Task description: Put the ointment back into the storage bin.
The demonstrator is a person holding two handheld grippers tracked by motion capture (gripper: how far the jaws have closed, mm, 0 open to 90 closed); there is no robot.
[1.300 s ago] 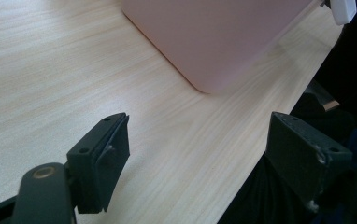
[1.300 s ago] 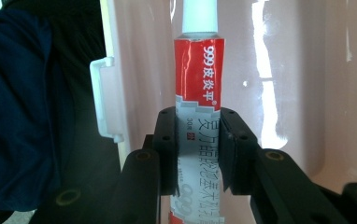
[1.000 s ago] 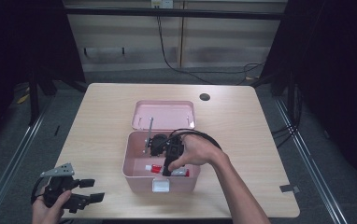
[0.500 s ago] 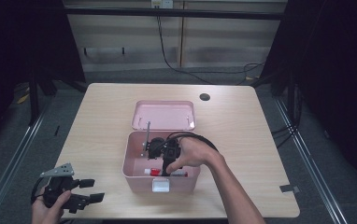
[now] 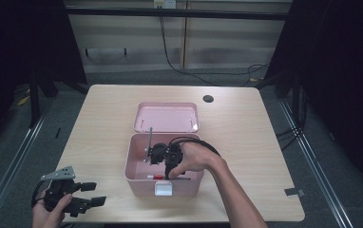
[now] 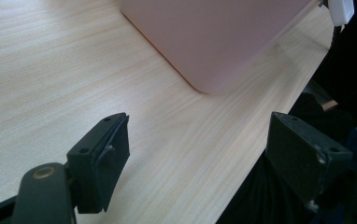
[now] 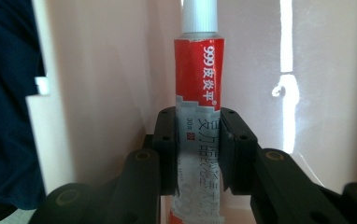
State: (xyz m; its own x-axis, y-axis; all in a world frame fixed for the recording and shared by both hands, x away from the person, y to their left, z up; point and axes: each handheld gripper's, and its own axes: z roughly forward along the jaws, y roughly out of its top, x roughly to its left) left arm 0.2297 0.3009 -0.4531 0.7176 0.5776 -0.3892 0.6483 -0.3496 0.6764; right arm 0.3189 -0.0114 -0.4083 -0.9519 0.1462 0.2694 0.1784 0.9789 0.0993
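Left gripper [image 5: 87, 195] sits at the tabletop's near-left corner, jaws spread wide, nothing in them. Move right — the right gripper [image 7: 197, 149] is down inside the pink box [image 5: 137, 178] near the front edge, clamped across the red-and-white tube [image 7: 198, 102], whose long axis runs straight ahead of the jaws, cap farthest.
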